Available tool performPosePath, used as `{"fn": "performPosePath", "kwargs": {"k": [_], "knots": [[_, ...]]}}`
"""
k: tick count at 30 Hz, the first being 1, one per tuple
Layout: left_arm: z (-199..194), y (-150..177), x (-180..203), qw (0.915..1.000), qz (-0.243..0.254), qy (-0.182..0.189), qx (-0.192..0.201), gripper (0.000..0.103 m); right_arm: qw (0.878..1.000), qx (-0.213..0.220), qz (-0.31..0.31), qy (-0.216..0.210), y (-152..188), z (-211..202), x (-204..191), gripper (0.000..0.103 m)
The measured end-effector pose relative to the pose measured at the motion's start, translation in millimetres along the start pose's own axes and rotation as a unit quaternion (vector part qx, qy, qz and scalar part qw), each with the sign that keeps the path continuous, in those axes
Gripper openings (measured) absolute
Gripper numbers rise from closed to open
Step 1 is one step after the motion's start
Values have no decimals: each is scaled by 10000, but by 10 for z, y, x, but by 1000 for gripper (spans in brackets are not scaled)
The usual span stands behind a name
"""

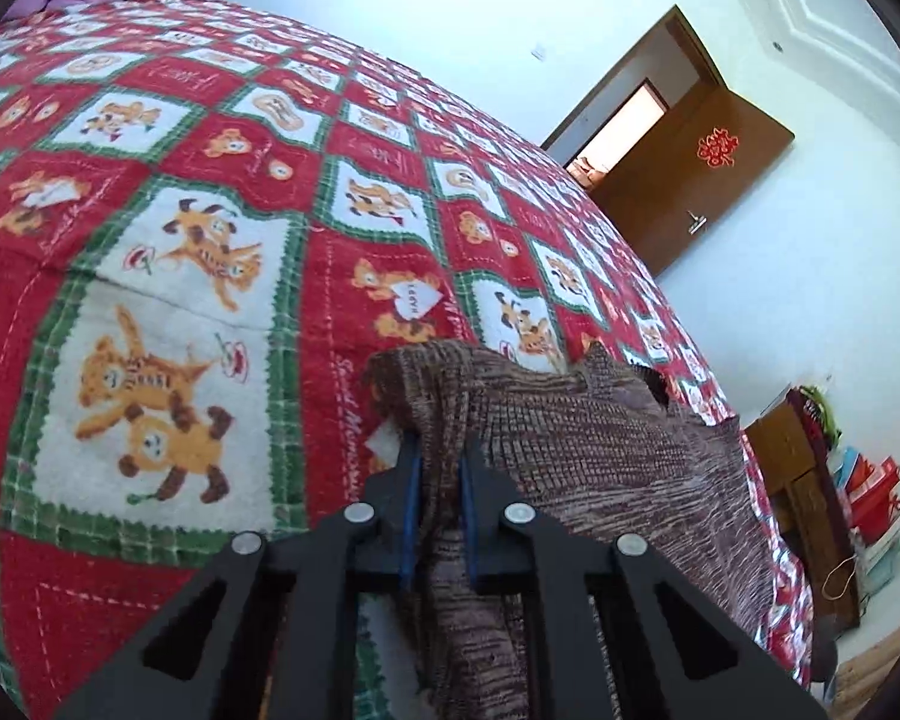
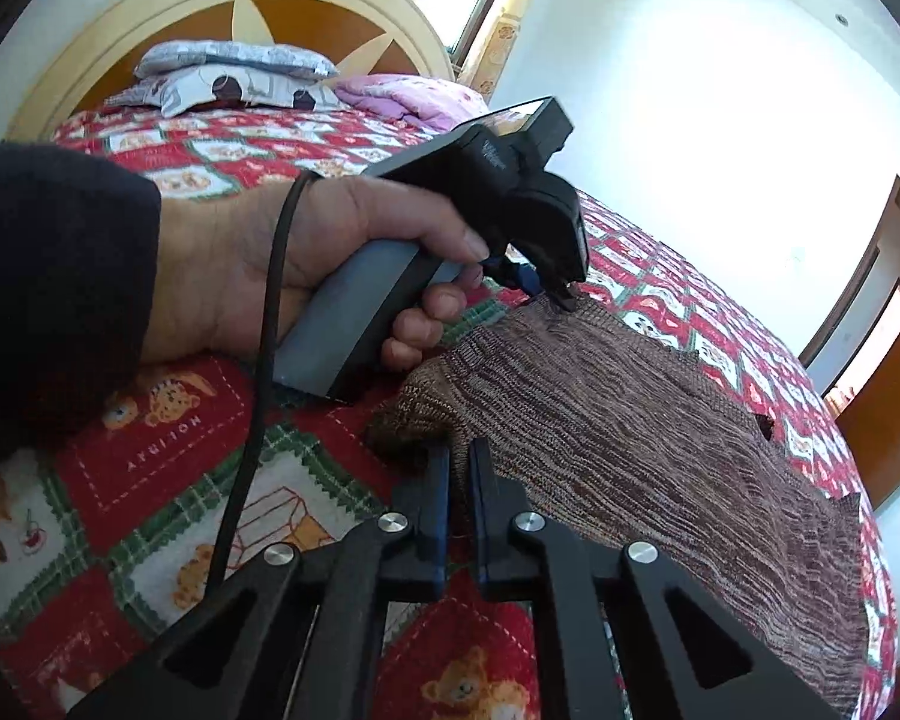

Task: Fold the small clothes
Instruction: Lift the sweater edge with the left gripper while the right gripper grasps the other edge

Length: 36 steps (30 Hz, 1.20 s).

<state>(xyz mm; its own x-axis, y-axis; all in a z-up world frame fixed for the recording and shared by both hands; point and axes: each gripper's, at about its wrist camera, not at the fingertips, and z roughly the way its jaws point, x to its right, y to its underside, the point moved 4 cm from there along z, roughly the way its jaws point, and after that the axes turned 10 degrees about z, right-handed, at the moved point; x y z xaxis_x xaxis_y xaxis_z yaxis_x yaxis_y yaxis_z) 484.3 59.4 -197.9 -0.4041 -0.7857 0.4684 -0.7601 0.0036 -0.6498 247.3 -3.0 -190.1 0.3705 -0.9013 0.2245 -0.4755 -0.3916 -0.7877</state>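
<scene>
A small brown knitted garment (image 1: 582, 420) lies over the red bear-patterned bedspread (image 1: 198, 228). My left gripper (image 1: 439, 450) is shut on one edge of it, with the cloth bunched between the blue-padded fingers. My right gripper (image 2: 459, 456) is shut on another corner of the same brown garment (image 2: 618, 420). In the right wrist view the left gripper (image 2: 561, 294), held by a hand, pinches the garment's far edge. The cloth is stretched between the two grippers, lifted slightly off the bed.
Pillows (image 2: 234, 75) and a pink quilt (image 2: 408, 96) lie at the headboard (image 2: 228, 0). A brown door (image 1: 696, 180) stands open on the far wall. A wooden cabinet with bags (image 1: 822, 480) stands beside the bed. A black cable (image 2: 264, 372) hangs from the left hand.
</scene>
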Motion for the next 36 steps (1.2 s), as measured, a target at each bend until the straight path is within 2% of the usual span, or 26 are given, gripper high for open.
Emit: {"fn": "performPosePath", "kwargs": {"k": [6,9,16,23,31,36], "knots": [[-27,2,-26,9999,-109,38,101,12,9989,-159,298,-316,49,-16,62,4],[18,7,-36,9999,-111,-31,-14,12,9976,-255,487,-421,43,20,113,4],[-46,-6,46,9998,-56,-172,28,11,9938,-72,850,-706,-57,-200,238,4],[-132,-15,84,9992,-395,-97,11,11,9858,-138,1377,-951,-119,-334,541,4],[-167,-115,199,9971,-724,-41,208,11,9751,-185,1882,-1161,-98,-481,872,4],[-186,-259,464,9974,-639,67,340,11,9679,-207,2205,-1184,-64,-597,1218,3]]}}
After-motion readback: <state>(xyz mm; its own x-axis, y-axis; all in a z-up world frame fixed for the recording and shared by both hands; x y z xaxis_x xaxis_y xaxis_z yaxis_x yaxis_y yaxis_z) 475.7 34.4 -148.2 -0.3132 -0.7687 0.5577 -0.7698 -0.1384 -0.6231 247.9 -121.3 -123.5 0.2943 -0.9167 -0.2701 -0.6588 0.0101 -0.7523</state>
